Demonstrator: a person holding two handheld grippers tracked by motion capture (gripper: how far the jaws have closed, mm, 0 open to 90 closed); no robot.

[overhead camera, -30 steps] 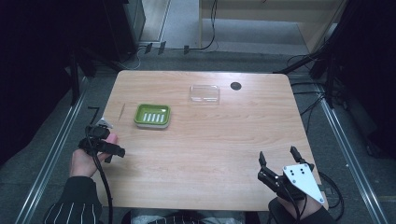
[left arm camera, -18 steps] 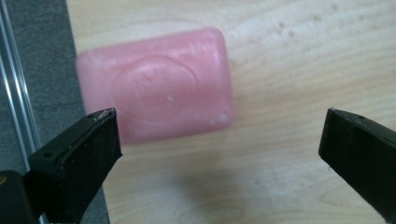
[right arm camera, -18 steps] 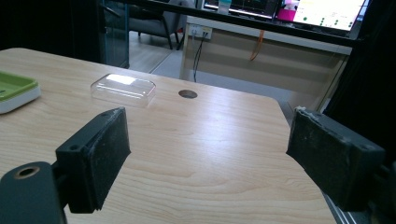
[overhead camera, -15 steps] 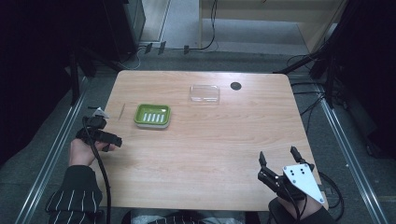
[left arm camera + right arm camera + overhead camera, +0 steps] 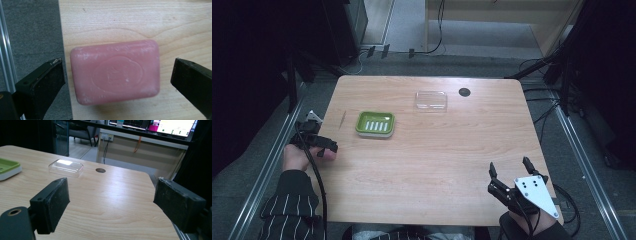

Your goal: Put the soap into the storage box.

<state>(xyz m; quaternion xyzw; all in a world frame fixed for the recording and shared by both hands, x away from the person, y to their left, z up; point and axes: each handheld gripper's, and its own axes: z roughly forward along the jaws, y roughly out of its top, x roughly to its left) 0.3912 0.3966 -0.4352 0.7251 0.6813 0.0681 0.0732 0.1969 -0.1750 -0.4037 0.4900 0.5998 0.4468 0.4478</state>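
Observation:
A pink soap bar (image 5: 115,71) lies flat on the wooden table (image 5: 427,160), right at its left edge. My left gripper (image 5: 117,65) points down over it, open, with one jaw on each side of the bar and a gap at both ends. In the high view the left gripper (image 5: 314,140) sits at the table's left edge, held by a hand in a striped sleeve. A green soap dish (image 5: 375,124) with a slotted white insert stands right of it. My right gripper (image 5: 509,164) rests open near the front right corner, nothing between its jaws (image 5: 111,185).
A clear plastic lid (image 5: 431,100) lies at the back centre, with a dark round hole (image 5: 464,92) in the tabletop beside it. A thin stick (image 5: 343,119) lies left of the dish. Metal rails run along the floor on both sides.
My left hand has moved a little away from the person along the table's left edge and now covers the soap. The right gripper has stayed still.

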